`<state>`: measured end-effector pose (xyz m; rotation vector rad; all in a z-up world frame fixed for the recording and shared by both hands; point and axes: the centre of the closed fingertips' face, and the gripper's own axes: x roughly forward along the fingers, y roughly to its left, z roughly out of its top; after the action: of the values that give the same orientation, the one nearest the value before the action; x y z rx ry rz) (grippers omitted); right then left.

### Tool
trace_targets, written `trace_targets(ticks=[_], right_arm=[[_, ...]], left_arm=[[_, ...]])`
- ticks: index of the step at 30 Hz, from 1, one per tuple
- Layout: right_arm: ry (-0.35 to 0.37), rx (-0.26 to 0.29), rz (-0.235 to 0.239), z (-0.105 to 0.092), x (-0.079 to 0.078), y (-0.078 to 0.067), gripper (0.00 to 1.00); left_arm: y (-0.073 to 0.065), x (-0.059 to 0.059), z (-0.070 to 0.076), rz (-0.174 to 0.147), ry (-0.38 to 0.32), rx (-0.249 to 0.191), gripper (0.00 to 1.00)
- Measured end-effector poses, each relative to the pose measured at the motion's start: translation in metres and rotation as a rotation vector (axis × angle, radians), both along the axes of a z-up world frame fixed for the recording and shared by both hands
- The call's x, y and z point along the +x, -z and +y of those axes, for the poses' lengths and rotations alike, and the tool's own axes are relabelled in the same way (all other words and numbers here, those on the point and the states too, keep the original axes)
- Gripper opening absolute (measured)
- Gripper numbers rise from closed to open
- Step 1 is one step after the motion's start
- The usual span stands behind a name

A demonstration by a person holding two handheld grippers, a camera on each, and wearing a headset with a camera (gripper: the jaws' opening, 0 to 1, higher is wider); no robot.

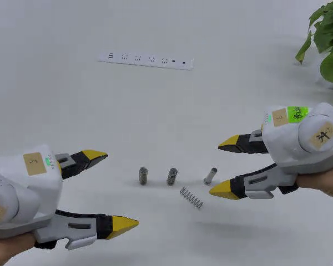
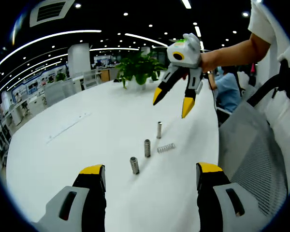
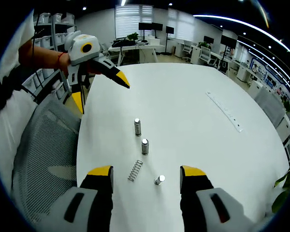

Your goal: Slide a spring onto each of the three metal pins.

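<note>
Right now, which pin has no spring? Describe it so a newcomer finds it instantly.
On the white table, nearer than the power strip, three pins stand in a row. The bare pin is the end one closest to the right gripper, with a loose spring lying beside it. It is smooth metal; its two neighbours wear coils.

The head view looks forward and down from above the near edge of the white tabletop (image 1: 155, 111), close over the row of pins (image 1: 172, 176) and the loose spring (image 1: 191, 198), with the power strip (image 1: 146, 60) toward the far edge. The left gripper view sits low over the tabletop, facing along its own fingers (image 2: 93, 181) down that row to the right gripper (image 2: 170, 108). The right gripper view faces back from the opposite end, angled more steeply down, to the left gripper (image 3: 104, 98); all three views share the pins and spring.
</note>
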<state>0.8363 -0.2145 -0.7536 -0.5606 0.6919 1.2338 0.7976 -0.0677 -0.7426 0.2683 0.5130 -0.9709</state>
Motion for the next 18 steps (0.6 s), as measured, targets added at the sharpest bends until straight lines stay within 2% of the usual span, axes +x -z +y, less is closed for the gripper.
trace_targets(ticks=[7, 12, 18], right_arm=[[0.053, 0.063, 0.013, -0.014, -0.007, 0.000, 0.63], [0.100, 0.112, 0.030, -0.026, -0.011, 0.003, 0.68], [0.140, 0.153, 0.029, -0.037, -0.018, 0.005, 0.71]], left_arm=[[-0.003, 0.001, -0.002, -0.009, 0.032, 0.044, 0.75], [-0.007, 0.003, -0.007, -0.035, 0.071, 0.089, 0.74], [-0.011, -0.001, -0.021, -0.079, 0.163, 0.177, 0.69]])
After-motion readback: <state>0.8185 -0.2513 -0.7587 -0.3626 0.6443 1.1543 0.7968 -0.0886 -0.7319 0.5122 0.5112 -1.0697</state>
